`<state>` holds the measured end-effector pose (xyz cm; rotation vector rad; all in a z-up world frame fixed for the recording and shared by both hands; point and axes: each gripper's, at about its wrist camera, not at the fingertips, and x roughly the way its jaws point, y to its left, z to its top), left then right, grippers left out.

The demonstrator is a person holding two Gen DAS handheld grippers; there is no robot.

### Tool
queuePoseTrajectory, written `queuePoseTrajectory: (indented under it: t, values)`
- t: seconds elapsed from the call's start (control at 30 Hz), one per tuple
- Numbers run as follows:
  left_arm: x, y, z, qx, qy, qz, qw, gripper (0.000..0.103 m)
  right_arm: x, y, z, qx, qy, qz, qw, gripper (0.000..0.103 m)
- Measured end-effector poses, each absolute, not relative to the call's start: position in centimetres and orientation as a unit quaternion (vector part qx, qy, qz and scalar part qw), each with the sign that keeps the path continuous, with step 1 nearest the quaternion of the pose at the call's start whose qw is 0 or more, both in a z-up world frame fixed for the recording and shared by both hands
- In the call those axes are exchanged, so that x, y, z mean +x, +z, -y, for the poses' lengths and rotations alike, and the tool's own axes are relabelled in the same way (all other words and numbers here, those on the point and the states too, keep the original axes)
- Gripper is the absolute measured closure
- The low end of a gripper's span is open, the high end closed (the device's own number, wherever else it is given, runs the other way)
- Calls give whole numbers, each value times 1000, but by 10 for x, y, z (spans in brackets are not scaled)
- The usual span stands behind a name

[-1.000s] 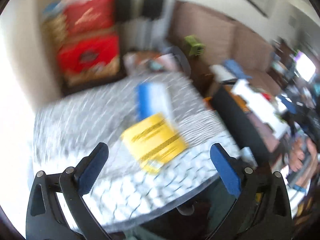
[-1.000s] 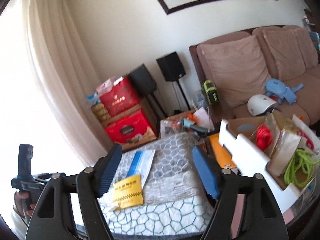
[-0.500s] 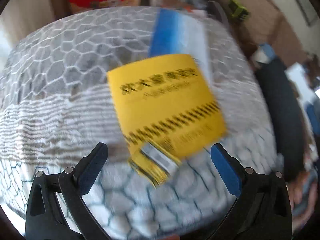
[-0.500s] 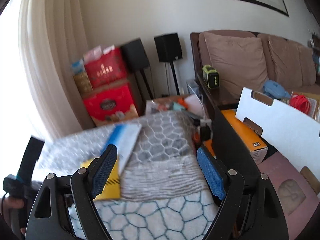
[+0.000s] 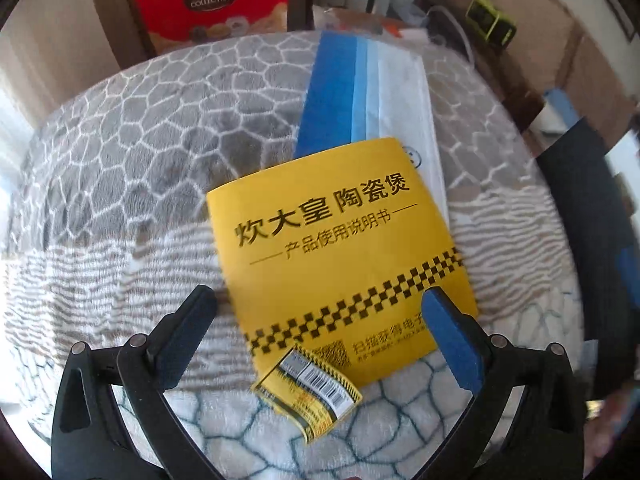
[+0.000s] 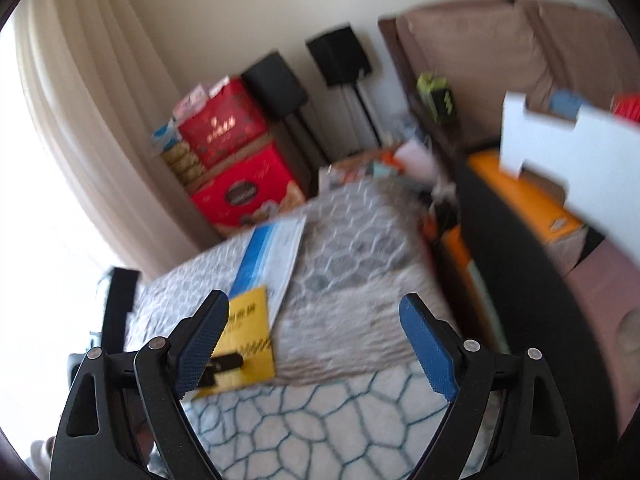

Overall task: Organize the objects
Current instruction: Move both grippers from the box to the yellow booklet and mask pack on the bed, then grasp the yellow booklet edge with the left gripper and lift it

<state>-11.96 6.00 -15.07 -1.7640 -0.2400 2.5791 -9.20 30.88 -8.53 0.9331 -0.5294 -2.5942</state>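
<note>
Yellow instruction booklet (image 5: pixel 340 256) lay flat on the patterned plush blanket (image 5: pixel 120 152), between the wide, empty jaws of the left gripper (image 5: pixel 320 320). Thin, light, floppy paper; probably best pinched at its near edge. Right gripper (image 6: pixel 316 336) had just been opening, nothing between. Cover read "炊大皇 陶瓷煲"; red box (image 5: pixel 216 4) behind: "COLLECTION".

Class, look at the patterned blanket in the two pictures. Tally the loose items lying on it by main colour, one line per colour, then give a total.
Yellow: 2, the manual and the small battery pack
Blue and white: 1, the flat packet
Total: 3
</note>
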Motion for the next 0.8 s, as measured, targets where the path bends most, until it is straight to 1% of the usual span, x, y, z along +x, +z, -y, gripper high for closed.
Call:
queuePoseTrajectory:
  t: [0.03, 0.07, 0.1, 0.13, 0.17, 0.2, 0.23, 0.27, 0.3, 0.33, 0.4, 0.47, 0.57, 0.63, 0.7, 0.8]
  values:
    - [-113, -148, -49, -563, 820, 102, 15, 0, -95, -89, -303, 344, -908, 171, 166, 29]
    - [-112, -147, -43, -567, 815, 116, 26, 0, -96, -90, -298, 352, -910, 152, 161, 38]
    - [-110, -145, -34, -573, 808, 132, 43, 1, -97, -92, -292, 359, -910, 134, 157, 53]
    - [-108, -143, -26, -577, 803, 140, 53, 1, -97, -93, -287, 365, -909, 122, 158, 64]
    - [-105, -140, -14, -579, 799, 151, 55, 4, -98, -94, -280, 368, -909, 108, 161, 69]
    - [-104, -138, -6, -578, 799, 159, 51, 7, -98, -95, -273, 372, -908, 96, 165, 76]
    - [-100, -135, 4, -573, 800, 169, 45, 7, -100, -97, -264, 379, -905, 84, 173, 80]
    - [-96, -133, 15, -566, 803, 181, 38, 7, -101, -100, -257, 385, -902, 77, 178, 82]
    - [-93, -133, 22, -561, 805, 190, 32, 8, -104, -104, -249, 392, -899, 71, 184, 86]
    - [-93, -136, 30, -557, 805, 200, 27, 9, -106, -108, -242, 400, -894, 66, 190, 88]
    - [-100, -146, 38, -563, 796, 222, 24, 15, -112, -118, -227, 418, -883, 64, 206, 88]
    - [-97, -150, 40, -565, 792, 229, 34, 15, -114, -129, -221, 434, -872, 67, 215, 88]
    - [-102, -147, 38, -558, 795, 235, 53, 15, -119, -140, -216, 450, -870, 53, 193, 89]
    - [-102, -146, 37, -555, 789, 252, 69, 15, -122, -143, -216, 453, -864, 75, 205, 90]
    - [-108, -151, 33, -556, 780, 273, 89, 15, -125, -149, -216, 463, -846, 116, 238, 93]
    - [-113, -151, 34, -552, 775, 292, 97, 15, -124, -153, -211, 468, -831, 138, 266, 94]
